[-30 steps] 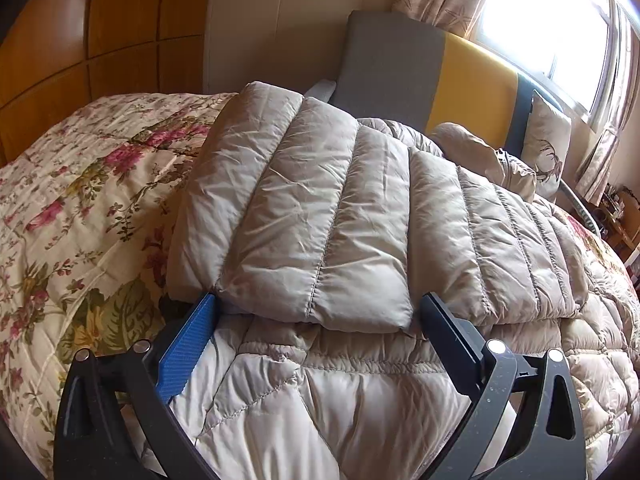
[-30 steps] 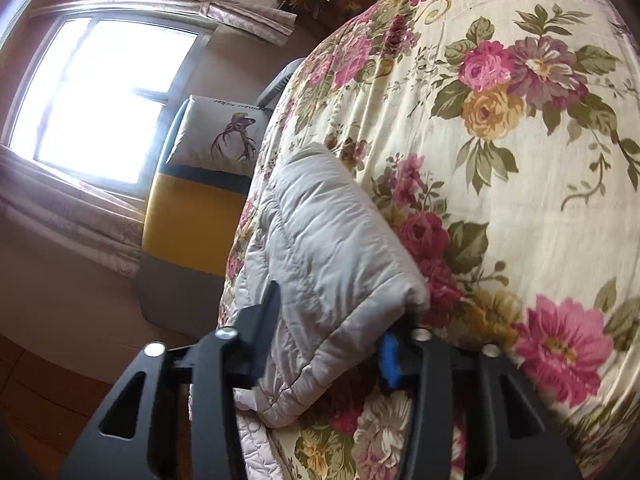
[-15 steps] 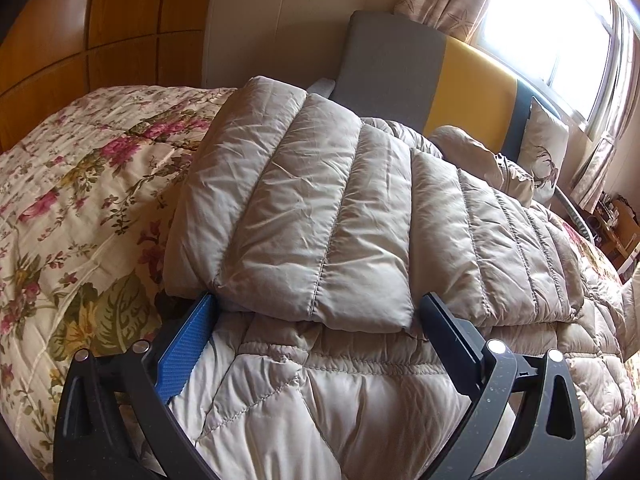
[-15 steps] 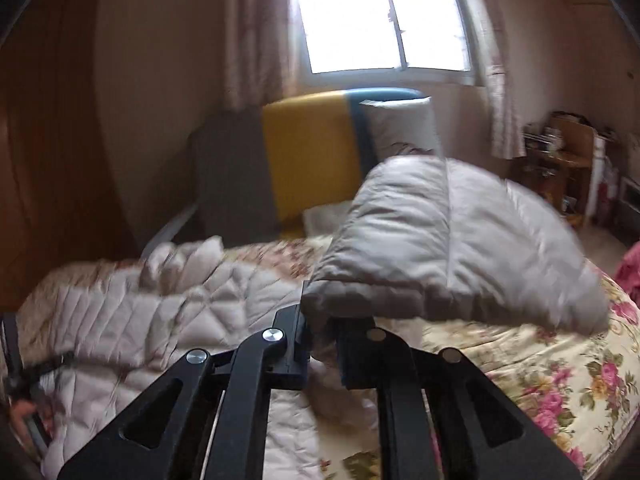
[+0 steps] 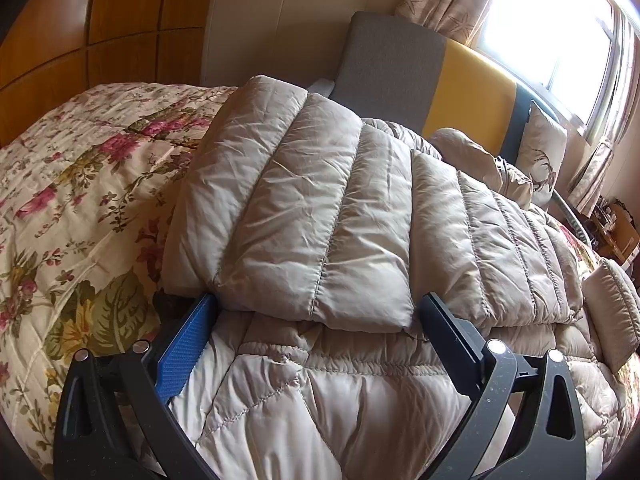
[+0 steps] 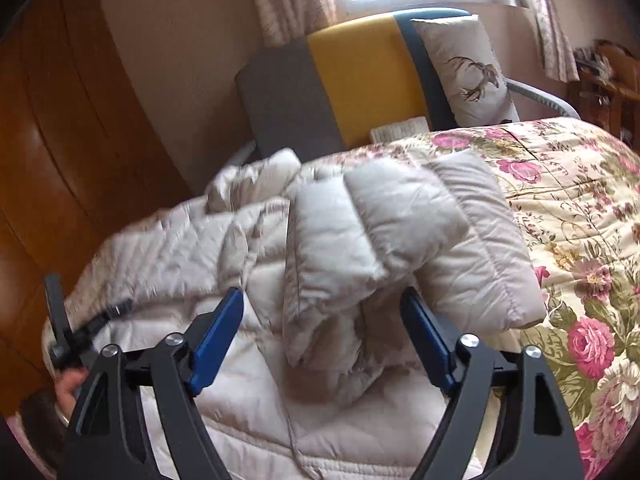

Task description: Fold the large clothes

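Observation:
A beige quilted down jacket (image 5: 360,400) lies spread on the floral bed quilt (image 5: 80,200). One sleeve (image 5: 320,208) is folded across its body. My left gripper (image 5: 318,304) stands open, its fingers either side of that sleeve's cuff end and resting on the jacket. In the right wrist view the other sleeve (image 6: 420,232) lies folded over the jacket body (image 6: 248,400). My right gripper (image 6: 322,300) is just behind it. Its jaws are opening and its blue pads stand clear of the fabric. The left gripper (image 6: 84,304) and the hand (image 6: 68,384) holding it show at the far left.
Behind the bed stands a grey and yellow seat back (image 6: 320,92) with a deer-print cushion (image 6: 468,72). A wooden wardrobe (image 6: 60,140) is on the left and a bright window (image 5: 552,20) with curtains beyond. A cluttered wooden shelf (image 6: 608,80) stands at the right.
My right gripper rolled upright and swung the sleeve from the floral quilt over onto the jacket body, then opened and let it go. The left gripper has not moved.

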A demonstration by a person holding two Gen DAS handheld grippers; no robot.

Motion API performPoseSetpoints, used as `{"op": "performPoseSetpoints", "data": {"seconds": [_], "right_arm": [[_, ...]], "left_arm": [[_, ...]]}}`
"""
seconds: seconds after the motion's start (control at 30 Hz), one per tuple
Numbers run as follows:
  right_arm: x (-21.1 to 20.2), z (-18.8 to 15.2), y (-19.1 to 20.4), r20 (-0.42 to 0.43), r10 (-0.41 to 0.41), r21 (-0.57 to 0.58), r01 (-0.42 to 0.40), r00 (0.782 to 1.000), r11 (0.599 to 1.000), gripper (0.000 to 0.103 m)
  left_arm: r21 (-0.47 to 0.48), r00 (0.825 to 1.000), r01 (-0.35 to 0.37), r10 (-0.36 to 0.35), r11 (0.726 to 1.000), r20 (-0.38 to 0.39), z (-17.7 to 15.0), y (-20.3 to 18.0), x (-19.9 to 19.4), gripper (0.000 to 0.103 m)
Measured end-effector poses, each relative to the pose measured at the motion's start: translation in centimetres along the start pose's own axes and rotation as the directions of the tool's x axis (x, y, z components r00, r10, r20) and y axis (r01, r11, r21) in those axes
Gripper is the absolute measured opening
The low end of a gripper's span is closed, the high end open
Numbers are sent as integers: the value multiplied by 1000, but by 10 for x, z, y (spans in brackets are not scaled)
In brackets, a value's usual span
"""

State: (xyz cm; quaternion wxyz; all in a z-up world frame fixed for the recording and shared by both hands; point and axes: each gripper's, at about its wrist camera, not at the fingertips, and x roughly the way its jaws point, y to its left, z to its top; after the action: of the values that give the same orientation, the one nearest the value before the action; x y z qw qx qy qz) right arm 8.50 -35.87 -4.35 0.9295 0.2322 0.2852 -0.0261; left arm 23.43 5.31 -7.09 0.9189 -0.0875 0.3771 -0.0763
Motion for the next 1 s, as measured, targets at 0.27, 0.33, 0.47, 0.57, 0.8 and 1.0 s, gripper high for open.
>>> {"op": "performPoseSetpoints", "data": {"seconds": [0.27, 0.33, 0.47, 0.57, 0.8, 1.0], "right_arm": [[34, 22, 50, -104, 156, -57, -163, 982, 985, 68], [36, 8, 68, -140, 192, -148, -213, 971, 966, 80], [19, -4, 56, -48, 97, -170, -103, 994, 980, 87], [4, -3, 19, 38, -41, -24, 42, 998, 999, 94], [-12, -16, -27, 115, -35, 141, 19, 993, 990, 97], [-15, -24, -7, 138, 98, -51, -92, 986, 994, 100]], "left_arm": [[1, 1000, -2, 2, 1000, 0, 0, -1, 0, 99], [0, 1000, -1, 1, 1000, -1, 0, 0, 0, 99], [-1, 1000, 1, -1, 1000, -3, 0, 0, 0, 99], [-6, 999, 34, -34, 999, 9, 5, -4, -10, 98], [51, 965, 238, -242, 970, 105, 28, -57, -74, 97], [150, 917, 398, -392, 905, -69, 20, -147, -65, 97]]}}
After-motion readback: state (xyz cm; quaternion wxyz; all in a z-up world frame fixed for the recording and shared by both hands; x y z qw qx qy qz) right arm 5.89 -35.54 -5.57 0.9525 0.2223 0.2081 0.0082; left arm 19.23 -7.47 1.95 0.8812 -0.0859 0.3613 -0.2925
